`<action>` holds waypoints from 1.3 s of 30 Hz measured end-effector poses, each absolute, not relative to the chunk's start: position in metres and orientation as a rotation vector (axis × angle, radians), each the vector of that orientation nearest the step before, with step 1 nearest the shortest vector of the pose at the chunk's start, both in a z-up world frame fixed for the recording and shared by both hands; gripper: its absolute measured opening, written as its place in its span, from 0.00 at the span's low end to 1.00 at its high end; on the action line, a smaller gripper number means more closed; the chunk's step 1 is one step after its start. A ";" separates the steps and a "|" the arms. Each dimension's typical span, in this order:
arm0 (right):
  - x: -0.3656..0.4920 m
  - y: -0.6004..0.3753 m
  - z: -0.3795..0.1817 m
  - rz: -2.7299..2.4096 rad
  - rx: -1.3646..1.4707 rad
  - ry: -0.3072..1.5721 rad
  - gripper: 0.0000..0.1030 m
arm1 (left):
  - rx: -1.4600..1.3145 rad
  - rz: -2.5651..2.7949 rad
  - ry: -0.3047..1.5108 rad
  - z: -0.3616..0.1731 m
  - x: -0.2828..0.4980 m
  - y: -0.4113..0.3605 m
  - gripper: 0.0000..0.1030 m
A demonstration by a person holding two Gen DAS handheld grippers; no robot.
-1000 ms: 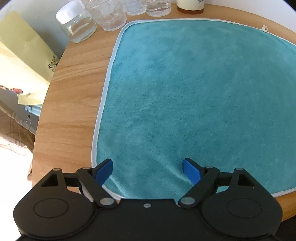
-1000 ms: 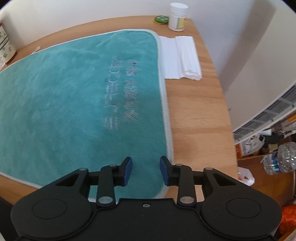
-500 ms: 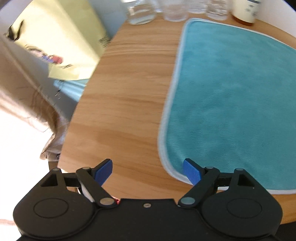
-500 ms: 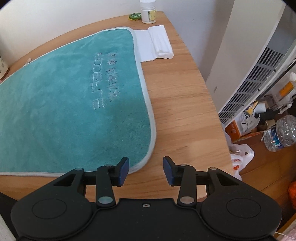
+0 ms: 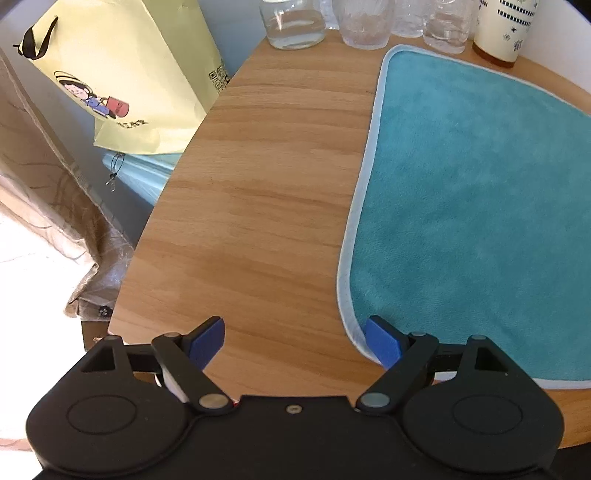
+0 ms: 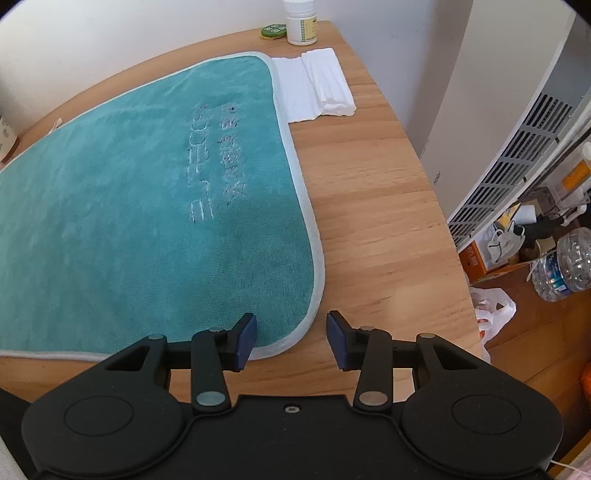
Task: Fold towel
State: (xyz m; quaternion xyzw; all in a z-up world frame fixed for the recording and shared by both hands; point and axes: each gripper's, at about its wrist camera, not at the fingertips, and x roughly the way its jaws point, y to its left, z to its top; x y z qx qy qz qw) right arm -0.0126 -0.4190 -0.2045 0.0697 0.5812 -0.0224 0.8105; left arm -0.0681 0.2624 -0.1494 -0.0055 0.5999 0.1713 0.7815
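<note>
Now you are working over a wooden table [image 5: 266,192], and the teal towel [image 5: 480,206] is lying flat and fully spread on it, not yet folded, its pale trim running all around. In the left wrist view the towel is sitting ahead and to the right of your left gripper [image 5: 295,343], whose blue pads are standing wide apart with nothing between them; the right-hand pad is hovering at the towel's near rounded corner, while the left-hand pad is hanging over bare wood. In the right wrist view the towel [image 6: 140,221] is filling the space ahead and to the left of your right gripper [image 6: 291,339], which is also gaping open and empty, its jaws straddling the other near corner so that the trim is passing between them. Stitched lettering [image 6: 218,166] is showing on the cloth ahead of that gripper. Beyond your left gripper, to the left of the table, a yellow paper bag [image 5: 122,77] is standing. Far ahead of your right gripper, a folded white cloth [image 6: 314,85] is lying just beside the towel's far edge, with a white bottle [image 6: 301,22] and a green lid [image 6: 273,31] behind it. Far ahead of your left gripper, clear glasses [image 5: 365,22] are lining the table's back edge.
</note>
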 end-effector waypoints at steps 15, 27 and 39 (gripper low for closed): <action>-0.016 -0.428 -0.204 -0.069 0.270 1.222 0.19 | -0.061 0.209 1.265 -0.149 -0.056 0.252 0.20; -0.013 -0.434 -0.196 -0.068 0.329 1.209 0.05 | -0.107 0.210 1.296 -0.146 -0.051 0.255 0.08; -0.029 -0.446 -0.197 -0.107 0.363 1.260 0.03 | -0.097 0.230 1.349 -0.132 -0.063 0.255 0.03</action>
